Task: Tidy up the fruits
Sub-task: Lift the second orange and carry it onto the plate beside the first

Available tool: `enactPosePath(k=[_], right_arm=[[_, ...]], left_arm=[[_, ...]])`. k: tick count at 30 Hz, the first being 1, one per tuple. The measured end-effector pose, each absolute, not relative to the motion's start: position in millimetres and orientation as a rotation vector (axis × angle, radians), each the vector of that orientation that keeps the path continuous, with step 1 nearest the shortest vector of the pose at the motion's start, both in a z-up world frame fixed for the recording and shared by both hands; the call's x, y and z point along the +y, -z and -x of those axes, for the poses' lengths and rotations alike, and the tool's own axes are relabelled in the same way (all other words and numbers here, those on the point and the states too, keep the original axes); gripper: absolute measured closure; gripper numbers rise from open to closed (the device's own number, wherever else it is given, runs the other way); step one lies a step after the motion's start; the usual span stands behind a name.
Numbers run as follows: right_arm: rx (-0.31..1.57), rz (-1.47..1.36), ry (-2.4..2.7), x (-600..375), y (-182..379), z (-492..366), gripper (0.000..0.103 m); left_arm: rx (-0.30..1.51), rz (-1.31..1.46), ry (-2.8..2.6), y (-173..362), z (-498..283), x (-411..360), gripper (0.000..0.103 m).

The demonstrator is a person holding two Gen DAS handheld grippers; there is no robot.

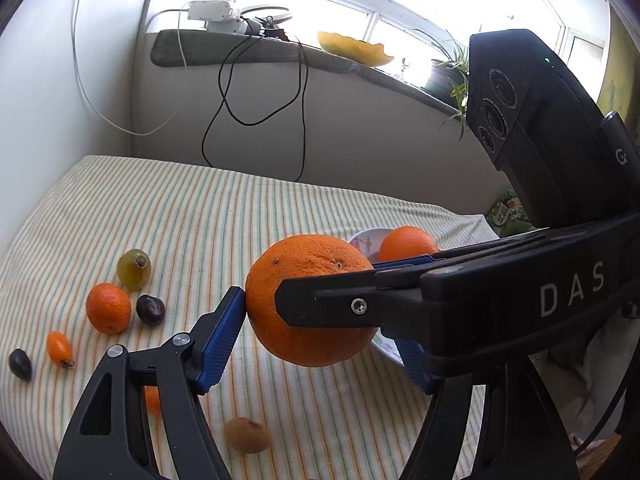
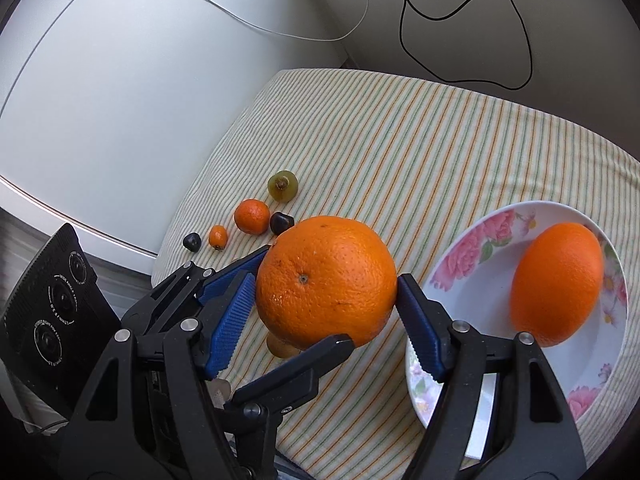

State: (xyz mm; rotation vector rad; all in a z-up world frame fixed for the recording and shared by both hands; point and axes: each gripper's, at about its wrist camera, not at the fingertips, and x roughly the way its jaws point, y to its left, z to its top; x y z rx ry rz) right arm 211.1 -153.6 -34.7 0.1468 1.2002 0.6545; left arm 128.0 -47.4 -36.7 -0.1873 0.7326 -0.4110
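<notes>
I hold the orange (image 2: 326,282) clamped between both hand-held grippers, left (image 1: 320,316) and right (image 2: 326,300), above the counter (image 2: 420,140); I'd carry it level to the plate (image 2: 472,248) at three o'clock.

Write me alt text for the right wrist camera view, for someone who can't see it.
Two grippers, the right gripper and the left gripper, together clamp a large orange above a striped tablecloth. To the right, a second orange lies in a floral bowl; five small fruits, including a green grape and a mandarin, lie behind.
</notes>
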Motion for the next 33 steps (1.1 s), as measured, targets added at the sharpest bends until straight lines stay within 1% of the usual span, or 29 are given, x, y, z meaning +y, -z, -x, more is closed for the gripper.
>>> enactPosePath(k=[15, 33], right_arm=[[1.166, -0.203, -0.571, -218, 22, -181, 0.029], [1.182, -0.264, -0.453, -303, 42, -169, 0.029]], left_arm=[[0.722, 0.155, 0.522, 29, -117, -101, 0.032], [0.773, 0.119, 0.639, 45, -120, -180, 0.032]])
